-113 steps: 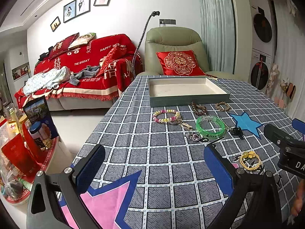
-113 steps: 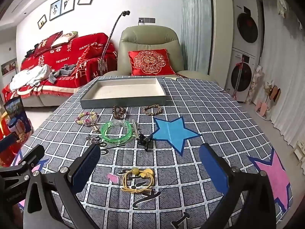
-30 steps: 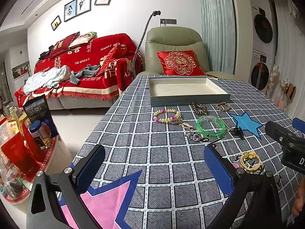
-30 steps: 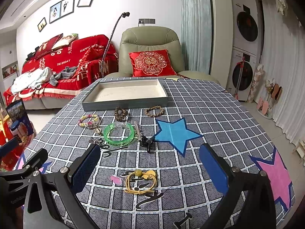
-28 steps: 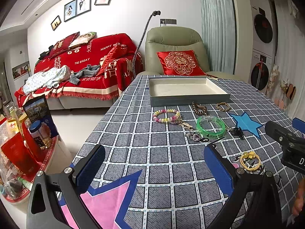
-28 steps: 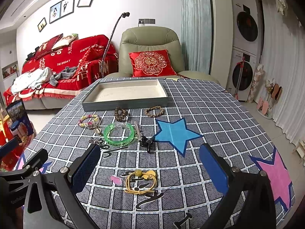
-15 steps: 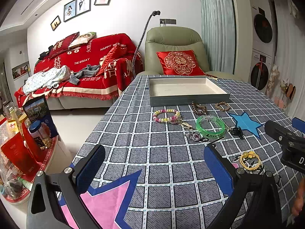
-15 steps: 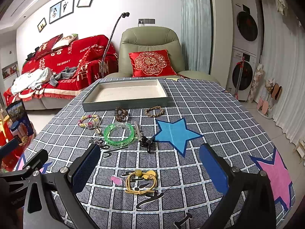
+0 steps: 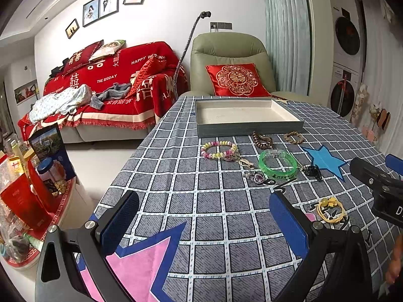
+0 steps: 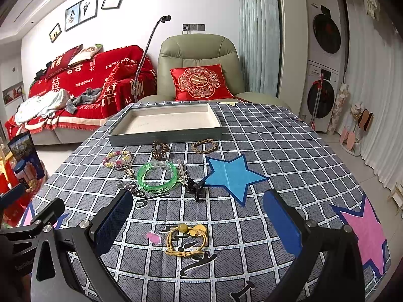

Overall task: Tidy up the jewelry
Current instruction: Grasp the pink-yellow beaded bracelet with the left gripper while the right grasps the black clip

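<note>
A grey tray (image 9: 249, 127) (image 10: 163, 134) with a white inside stands empty at the far end of the checked tablecloth. In front of it lie a pastel bead bracelet (image 9: 218, 149) (image 10: 118, 158), a dark brown bead bracelet (image 9: 262, 140) (image 10: 160, 149), a braided brown bracelet (image 9: 294, 137) (image 10: 204, 146), a green bangle (image 9: 277, 164) (image 10: 157, 175), a black clip (image 9: 313, 171) (image 10: 195, 188) and a yellow cord bracelet (image 9: 330, 209) (image 10: 186, 239). My left gripper (image 9: 204, 224) is open and empty over the near left. My right gripper (image 10: 197, 224) is open and empty, just short of the yellow cord bracelet.
A small purple charm (image 9: 255, 177) and a metal clip (image 10: 180, 170) lie by the bangle. A green armchair (image 10: 199, 58) stands behind the table, a red sofa (image 9: 110, 80) to the left. A low side table with snacks (image 9: 27, 183) stands at the far left.
The right gripper has crept slightly forward toward the yellow cord bracelet. The left gripper and the jewelry have not moved.
</note>
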Demonstrator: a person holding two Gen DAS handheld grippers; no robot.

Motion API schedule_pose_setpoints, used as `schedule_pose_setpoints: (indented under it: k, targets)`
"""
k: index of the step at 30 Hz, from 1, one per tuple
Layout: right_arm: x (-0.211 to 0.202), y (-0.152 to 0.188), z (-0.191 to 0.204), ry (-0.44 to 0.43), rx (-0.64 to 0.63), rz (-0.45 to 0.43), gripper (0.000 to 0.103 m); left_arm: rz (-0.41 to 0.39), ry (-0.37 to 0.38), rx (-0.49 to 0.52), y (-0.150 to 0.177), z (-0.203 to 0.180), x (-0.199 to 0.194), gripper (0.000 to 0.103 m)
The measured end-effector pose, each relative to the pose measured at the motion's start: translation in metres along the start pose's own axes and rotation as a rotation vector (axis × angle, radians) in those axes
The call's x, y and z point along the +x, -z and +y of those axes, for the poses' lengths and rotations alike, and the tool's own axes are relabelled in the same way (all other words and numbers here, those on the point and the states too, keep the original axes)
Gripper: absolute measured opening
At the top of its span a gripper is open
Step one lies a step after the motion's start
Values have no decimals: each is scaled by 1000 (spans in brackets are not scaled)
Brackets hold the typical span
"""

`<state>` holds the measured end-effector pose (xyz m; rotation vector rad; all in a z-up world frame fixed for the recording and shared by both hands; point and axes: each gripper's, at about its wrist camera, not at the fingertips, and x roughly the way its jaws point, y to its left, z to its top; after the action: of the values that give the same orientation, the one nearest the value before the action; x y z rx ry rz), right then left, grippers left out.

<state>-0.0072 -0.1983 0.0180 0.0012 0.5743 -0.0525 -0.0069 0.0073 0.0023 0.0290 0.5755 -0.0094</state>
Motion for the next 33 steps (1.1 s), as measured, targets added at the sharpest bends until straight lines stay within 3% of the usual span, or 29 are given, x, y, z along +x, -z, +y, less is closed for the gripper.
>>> schedule_pose_setpoints:
  k: [16, 23, 33]
  targets:
    - [20, 2, -9, 12, 21, 71, 103, 90, 20, -40, -8, 11, 24, 103]
    - [43, -2, -23, 20, 52, 168, 103, 177, 83, -74, -23, 23, 51, 103]
    - [98, -16, -27, -49, 84, 345, 103, 271, 131, -87, -71, 41, 114, 103]
